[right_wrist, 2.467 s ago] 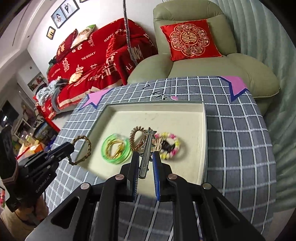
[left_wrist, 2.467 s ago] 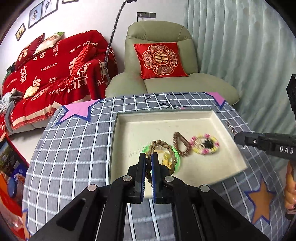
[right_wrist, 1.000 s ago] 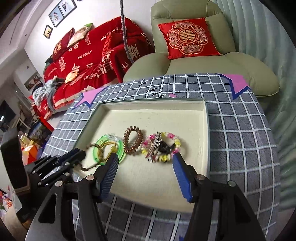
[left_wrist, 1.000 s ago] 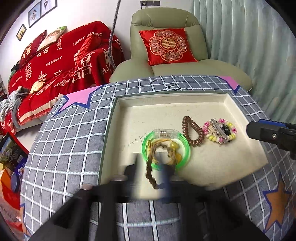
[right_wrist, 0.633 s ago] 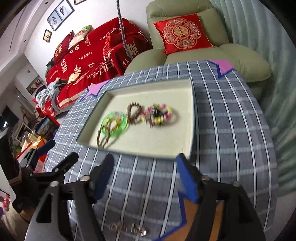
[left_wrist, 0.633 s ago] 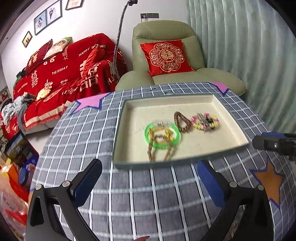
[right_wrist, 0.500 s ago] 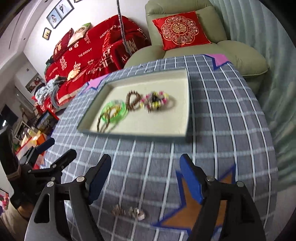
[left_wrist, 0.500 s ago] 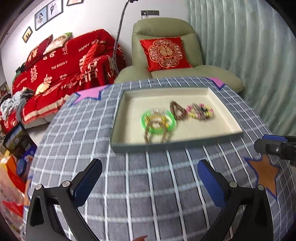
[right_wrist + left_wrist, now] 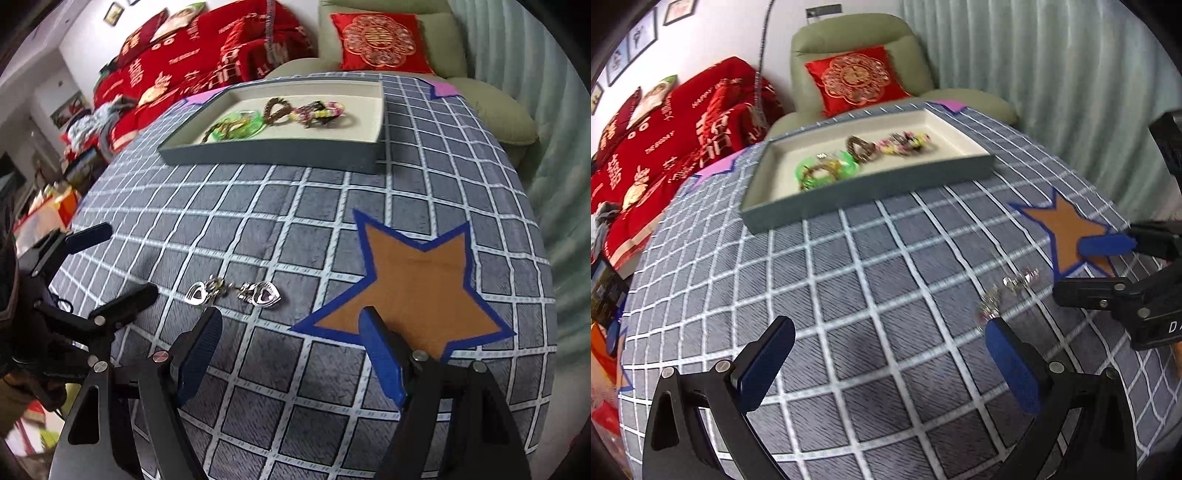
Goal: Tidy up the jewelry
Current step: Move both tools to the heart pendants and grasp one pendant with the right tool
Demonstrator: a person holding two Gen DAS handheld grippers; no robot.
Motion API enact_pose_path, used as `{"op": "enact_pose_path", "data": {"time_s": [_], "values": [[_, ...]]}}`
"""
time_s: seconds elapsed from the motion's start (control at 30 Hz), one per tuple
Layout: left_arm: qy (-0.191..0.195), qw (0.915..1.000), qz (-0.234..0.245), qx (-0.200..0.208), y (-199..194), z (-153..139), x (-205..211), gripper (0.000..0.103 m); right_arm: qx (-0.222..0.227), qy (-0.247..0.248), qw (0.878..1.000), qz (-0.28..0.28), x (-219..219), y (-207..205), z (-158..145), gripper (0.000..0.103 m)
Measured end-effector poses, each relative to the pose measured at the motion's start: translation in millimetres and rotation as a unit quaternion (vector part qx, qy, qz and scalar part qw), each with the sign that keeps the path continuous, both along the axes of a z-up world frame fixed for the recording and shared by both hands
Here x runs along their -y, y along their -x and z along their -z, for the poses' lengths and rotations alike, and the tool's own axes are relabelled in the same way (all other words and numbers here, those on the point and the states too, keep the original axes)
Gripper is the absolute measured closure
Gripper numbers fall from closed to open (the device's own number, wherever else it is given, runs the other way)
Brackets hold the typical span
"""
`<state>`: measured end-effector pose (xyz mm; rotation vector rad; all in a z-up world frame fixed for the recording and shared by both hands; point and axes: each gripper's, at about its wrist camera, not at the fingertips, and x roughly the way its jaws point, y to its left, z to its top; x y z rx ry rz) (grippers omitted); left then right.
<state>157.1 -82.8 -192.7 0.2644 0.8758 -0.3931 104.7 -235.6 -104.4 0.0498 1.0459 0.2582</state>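
The earrings (image 9: 232,291), a silver pair of heart-shaped drops with purple stones, lie on the desk (image 9: 258,229) near its front edge, loose and touched by nothing. The two hearts sit side by side with a small tangle of hooks between them, so the pair's long axis runs left to right across the right wrist view. In the left wrist view the earrings (image 9: 1008,295) show only as a small blurred glint.

The right tongs (image 9: 291,354) are wide apart and hold nothing; their left pad hangs just in front of the earrings, and their right pad lies over the lower part of the orange star (image 9: 417,280). The left tongs (image 9: 886,358) are also spread wide and empty, over bare checked cloth, with their right pad just beside the earrings. From the right wrist view the left tongs (image 9: 107,266) come in from the left edge of the desk, their nearer finger close to the left heart but apart from it. In the left wrist view the right tongs (image 9: 1082,266) reach in from the right edge.

Toward the far edge stands the tray (image 9: 273,155), grey outside and cream inside. In it, left to right, lie a green bangle (image 9: 240,123) with a braided brown cord across it, a brown bead bracelet (image 9: 276,107), and a pink-and-yellow bead bracelet (image 9: 321,110) with a dark clip on it. A pink star (image 9: 443,88) marks the far right corner of the cloth.
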Motion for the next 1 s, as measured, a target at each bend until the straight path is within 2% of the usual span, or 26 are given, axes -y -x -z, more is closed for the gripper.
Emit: {"op": "enact_pose_path", "data": {"time_s": [0.1,0.27,0.53,0.6,0.77,1.0], "values": [[-0.011,0.9999,0.009,-0.002,3.1,6.1,4.9,0.000,0.005,0.017,1.000,-0.018,-8.4,-1.2,1.5,0.028],[-0.021,0.9997,0.008,-0.007,4.2,12.5,4.5,0.000,0.001,0.026,0.999,-0.031,-15.2,-8.0,8.0,0.046],[-0.019,0.9997,0.008,-0.014,3.7,16.6,5.5,0.000,0.014,0.050,0.997,-0.054,-26.3,-14.2,12.0,0.049],[-0.020,0.9996,0.009,-0.016,2.7,17.4,7.8,0.000,0.018,0.061,0.997,-0.054,-27.9,-15.4,12.2,0.055],[-0.019,0.9995,0.012,-0.022,0.1,19.8,13.7,0.000,0.022,0.077,0.996,-0.044,-24.0,-18.7,11.4,0.081],[-0.011,0.9993,0.015,-0.033,-7.0,21.8,24.9,0.000,0.016,0.067,0.997,-0.019,-9.4,-21.4,11.1,0.092]]}}
